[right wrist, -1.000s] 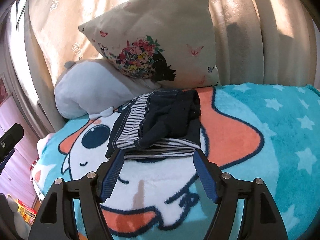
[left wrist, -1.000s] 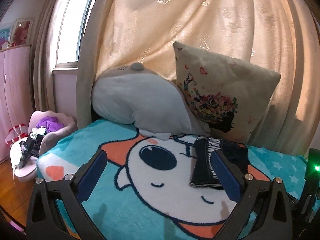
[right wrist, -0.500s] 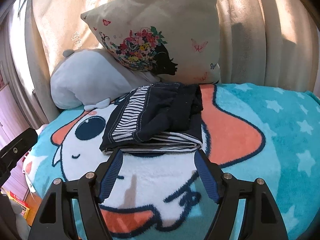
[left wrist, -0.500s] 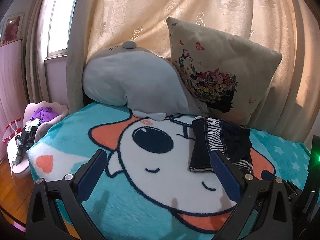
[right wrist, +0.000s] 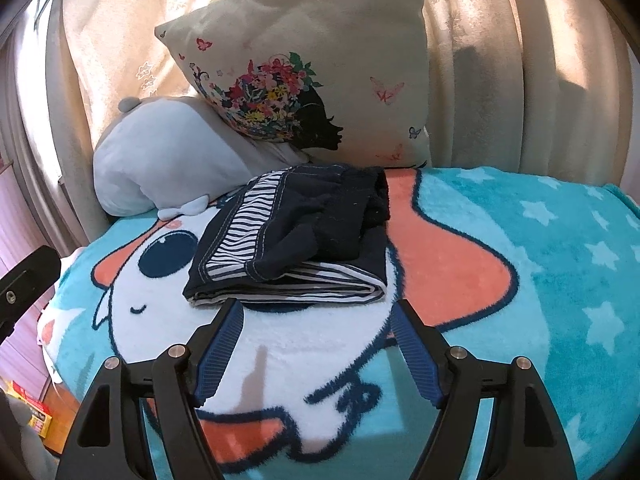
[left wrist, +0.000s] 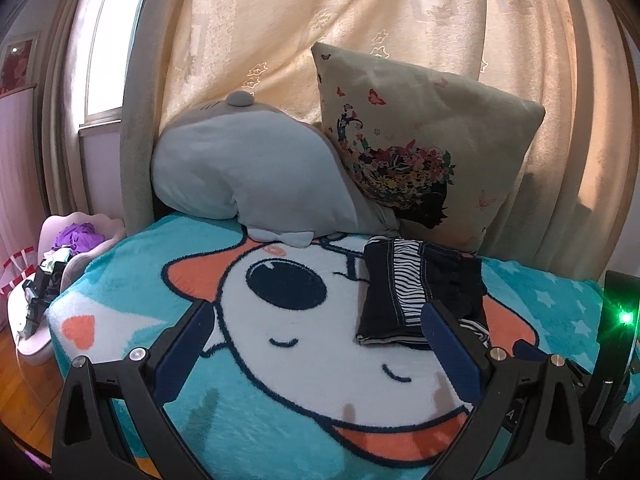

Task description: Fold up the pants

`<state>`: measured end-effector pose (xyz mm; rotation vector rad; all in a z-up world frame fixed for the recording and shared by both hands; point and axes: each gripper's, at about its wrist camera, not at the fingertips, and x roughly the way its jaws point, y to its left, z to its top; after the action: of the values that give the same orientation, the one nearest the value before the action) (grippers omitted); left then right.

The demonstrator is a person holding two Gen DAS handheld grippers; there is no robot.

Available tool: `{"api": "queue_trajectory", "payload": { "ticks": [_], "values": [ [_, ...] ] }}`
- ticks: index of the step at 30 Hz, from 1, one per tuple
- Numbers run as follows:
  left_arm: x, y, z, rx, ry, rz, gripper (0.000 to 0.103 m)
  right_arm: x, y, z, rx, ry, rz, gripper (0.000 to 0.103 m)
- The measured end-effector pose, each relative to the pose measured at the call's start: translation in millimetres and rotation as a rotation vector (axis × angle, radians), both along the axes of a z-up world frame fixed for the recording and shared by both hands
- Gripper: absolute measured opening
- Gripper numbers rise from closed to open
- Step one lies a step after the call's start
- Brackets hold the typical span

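Observation:
The pants, dark navy with striped white lining, lie folded into a compact stack on the teal cartoon blanket. My right gripper hovers just in front of the stack's near edge, open, with nothing between its blue pads. In the left wrist view the same pants lie to the right of centre, partly behind the right finger. My left gripper is open and empty over the blanket, to the left of the pants.
A grey plush pillow and a floral cushion lean against beige curtains at the bed's head. A pink chair with clothes stands left of the bed, over wooden floor. The other gripper's black body shows at the left.
Both views have tilted slightly downward, so the pants sit a bit higher in frame. The right gripper's fingers have spread a little wider. The pants have not moved.

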<state>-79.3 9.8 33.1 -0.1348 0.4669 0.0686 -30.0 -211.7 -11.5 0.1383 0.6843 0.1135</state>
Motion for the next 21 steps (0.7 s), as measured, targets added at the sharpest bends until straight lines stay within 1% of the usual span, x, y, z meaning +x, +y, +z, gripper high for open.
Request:
{"api": "queue_trajectory", "payload": {
  "ticks": [4,7,10,13,21],
  "values": [
    [-3.8,-3.2,0.5,0.023,-0.005,0.043,0.103,0.5,-2.9,-0.9,-0.001,-0.003,-0.002,0.081],
    [-4.9,-4.1,0.7,0.027,-0.01,0.048,0.103,1.0,-2.5,-1.9,-0.003,-0.002,0.002,0.081],
    [-4.2,-4.5,0.6,0.019,-0.011,0.007,0.103,1.3,-0.8,-2.6,-0.015,-0.001,0.005,0.081],
    [0.0,-3.4,-2.5,-0.006,0.016,-0.044,0.103,2.7,0.9,-3.1,-0.027,0.002,0.008,0.081],
    [9.5,-1.5,-11.2,-0.024,0.056,-0.068,0.103,6.9,11.5,-1.7,-0.072,0.003,0.027,0.082]
  ]
}}
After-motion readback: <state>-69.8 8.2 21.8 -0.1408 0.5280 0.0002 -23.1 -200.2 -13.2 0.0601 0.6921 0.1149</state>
